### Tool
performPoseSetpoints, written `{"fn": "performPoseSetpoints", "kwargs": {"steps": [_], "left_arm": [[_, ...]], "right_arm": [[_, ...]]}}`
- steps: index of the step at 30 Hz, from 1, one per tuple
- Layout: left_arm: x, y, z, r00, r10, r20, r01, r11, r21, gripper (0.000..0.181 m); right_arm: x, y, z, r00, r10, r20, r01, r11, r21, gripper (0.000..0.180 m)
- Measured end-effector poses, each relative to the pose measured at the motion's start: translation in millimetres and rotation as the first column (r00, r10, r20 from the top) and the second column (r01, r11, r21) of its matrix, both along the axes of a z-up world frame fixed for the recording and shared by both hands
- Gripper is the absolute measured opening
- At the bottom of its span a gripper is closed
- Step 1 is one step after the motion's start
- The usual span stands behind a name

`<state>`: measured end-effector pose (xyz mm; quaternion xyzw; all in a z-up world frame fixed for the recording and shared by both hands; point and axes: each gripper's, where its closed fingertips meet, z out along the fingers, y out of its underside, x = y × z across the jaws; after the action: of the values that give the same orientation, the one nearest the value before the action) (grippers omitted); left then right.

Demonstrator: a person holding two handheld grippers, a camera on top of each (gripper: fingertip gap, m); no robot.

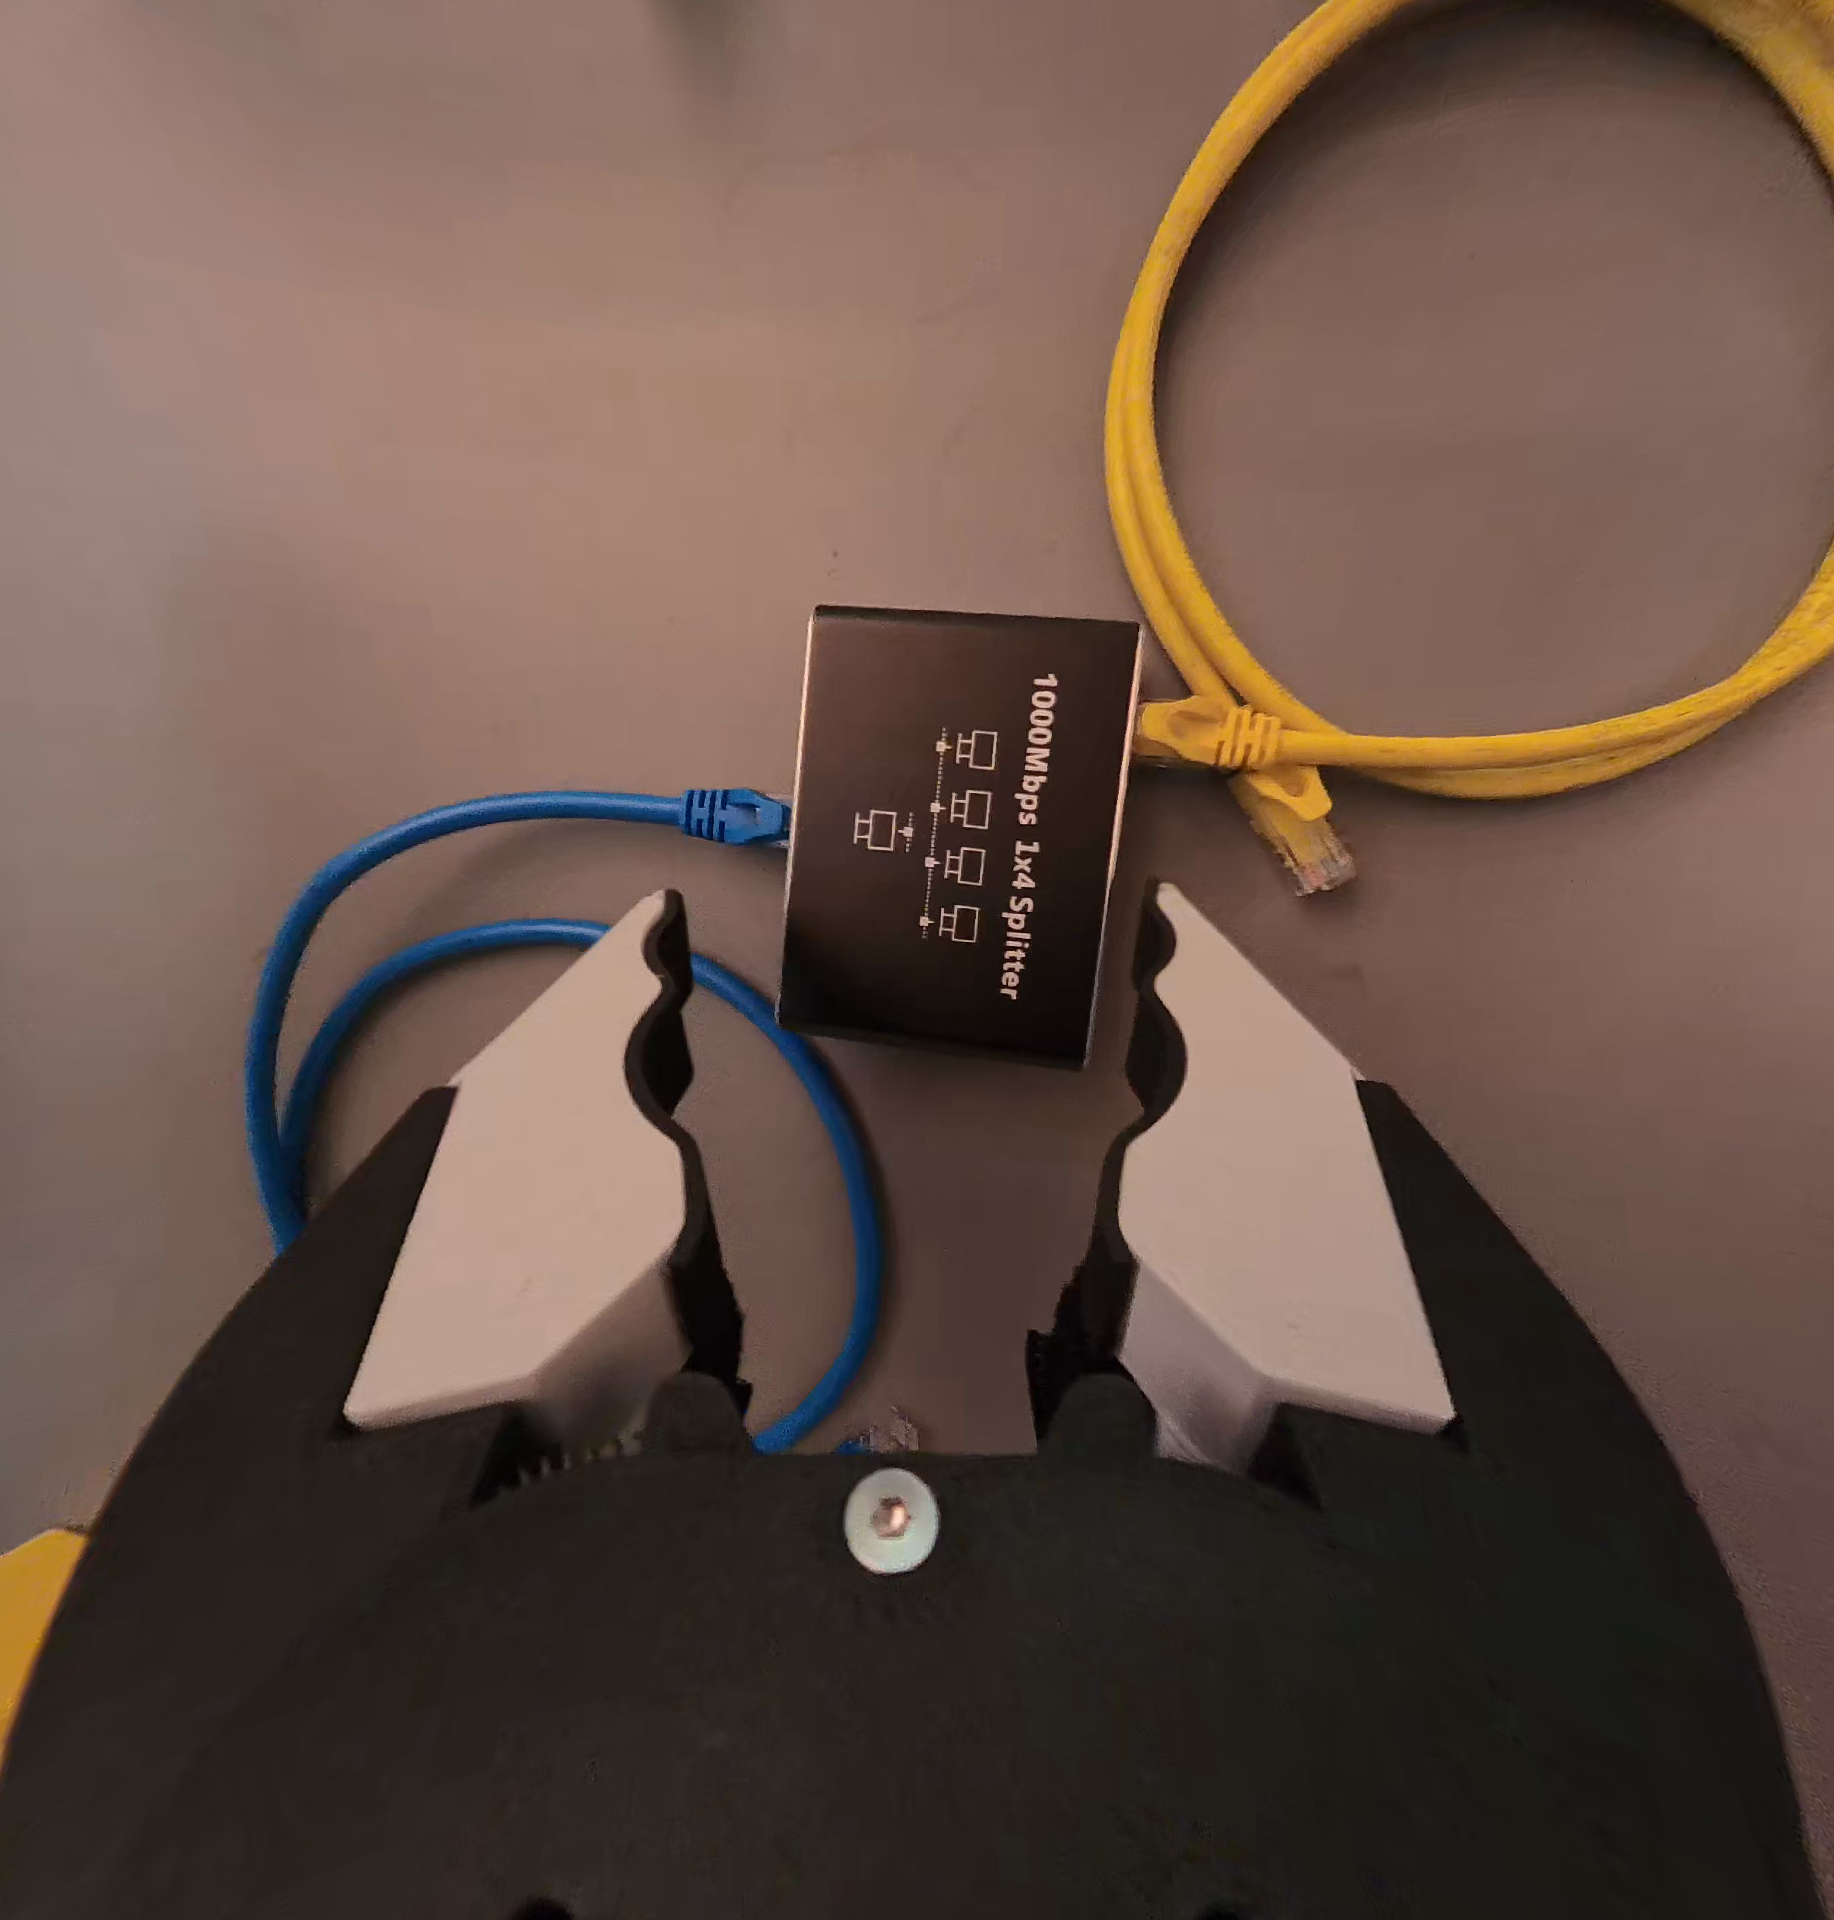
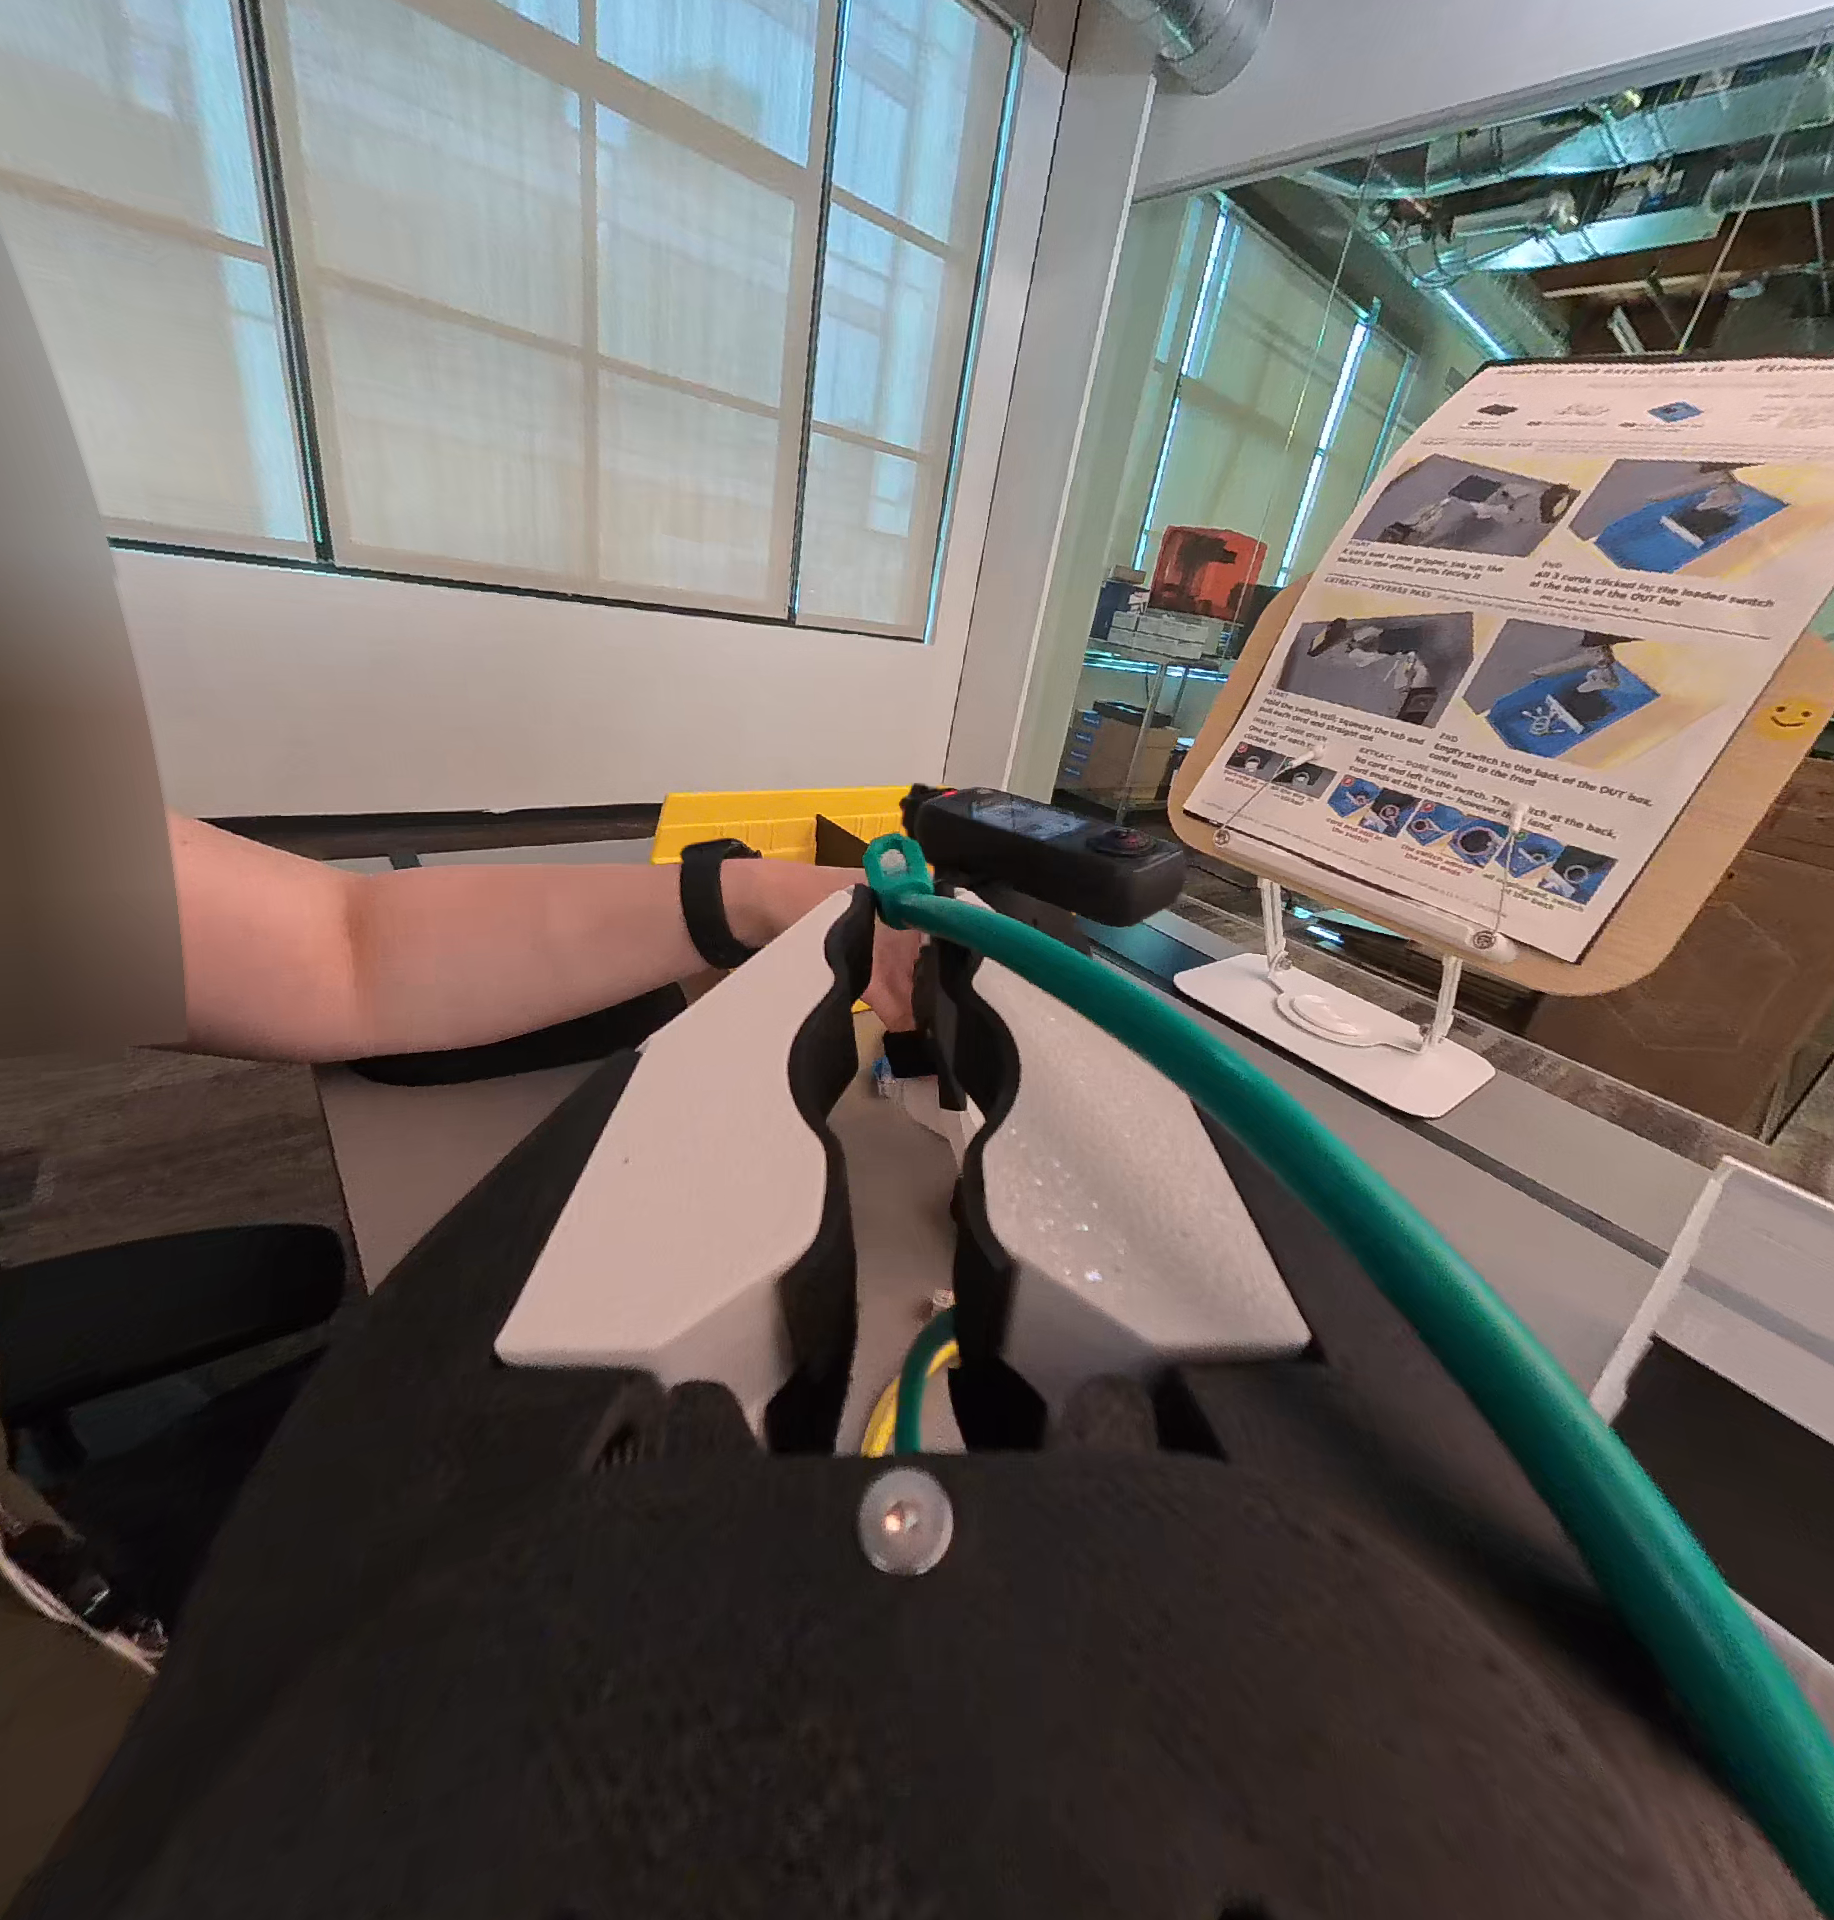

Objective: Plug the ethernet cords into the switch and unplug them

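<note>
In the left wrist view a black switch box (image 1: 960, 836) lies on the grey table (image 1: 373, 416). A blue cord (image 1: 731, 816) is plugged into its left side. A yellow cord (image 1: 1193, 732) is plugged into its right side, and the yellow cord's other plug (image 1: 1297, 831) lies loose beside it. My left gripper (image 1: 918, 904) is open, with one finger on each side of the switch's near end. In the right wrist view my right gripper (image 2: 897, 925) is shut on a green cord (image 2: 1308, 1164) just behind its plug (image 2: 892, 862), held up above the table.
The yellow cord coils at the far right (image 1: 1515, 416); the blue cord loops under my left finger (image 1: 289, 1039). In the right wrist view a person's arm (image 2: 477, 935) holds the other gripper (image 2: 1038, 852). An instruction sheet on a stand (image 2: 1515, 675) and a yellow bin (image 2: 767, 821) are behind. Spacing between my two grippers at the tips: around 30 cm.
</note>
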<state>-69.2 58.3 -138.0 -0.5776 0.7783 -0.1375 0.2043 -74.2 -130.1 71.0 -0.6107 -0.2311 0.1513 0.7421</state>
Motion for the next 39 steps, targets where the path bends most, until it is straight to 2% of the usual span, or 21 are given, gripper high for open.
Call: {"fn": "performPoseSetpoints", "kwargs": {"steps": [6, 9, 21, 24, 28, 33, 36, 39], "left_arm": [[-9, 1, -25, 0.995, -0.008, -0.103, 0.006, 1.0, -0.017, 0.083], [-9, -5, -29, 0.993, -0.005, -0.116, -0.007, 0.995, -0.097, 0.078], [-11, -5, -29, 0.99, 0.013, -0.137, -0.028, 0.993, -0.111, 0.075], [-9, -5, -27, 0.988, 0.057, -0.141, -0.081, 0.982, -0.171, 0.074], [0, -13, -12, 0.985, 0.143, -0.1, -0.172, 0.895, -0.413, 0.074], [9, -23, 11, 0.981, 0.19, -0.034, -0.168, 0.754, -0.635, 0.074], [9, -24, 14, 0.979, 0.2, -0.038, -0.172, 0.708, -0.685, 0.074], [10, -23, 16, 0.977, 0.212, -0.037, -0.176, 0.691, -0.701, 0.074]], "right_arm": [[7, -1, -4, 1.0, -0.014, -0.006, 0.014, 1.0, -0.005, 0.012], [9, -1, -7, 1.0, -0.014, -0.008, 0.014, 1.0, -0.01, 0.012], [6, 9, -22, 1.0, -0.013, 0.025, 0.014, 0.998, -0.062, 0.012], [8, 15, -30, 0.999, -0.03, 0.041, 0.034, 0.995, -0.09, 0.012], [12, 22, -40, 0.998, -0.053, 0.026, 0.056, 0.989, -0.138, 0.012], [-1, 22, -38, 0.999, -0.034, 0.018, 0.036, 0.991, -0.132, 0.012], [-22, 17, -36, 0.999, 0.025, 0.035, -0.019, 0.99, -0.141, 0.012], [-41, 24, -57, 0.998, 0.039, 0.053, -0.026, 0.97, -0.241, 0.012]]}}
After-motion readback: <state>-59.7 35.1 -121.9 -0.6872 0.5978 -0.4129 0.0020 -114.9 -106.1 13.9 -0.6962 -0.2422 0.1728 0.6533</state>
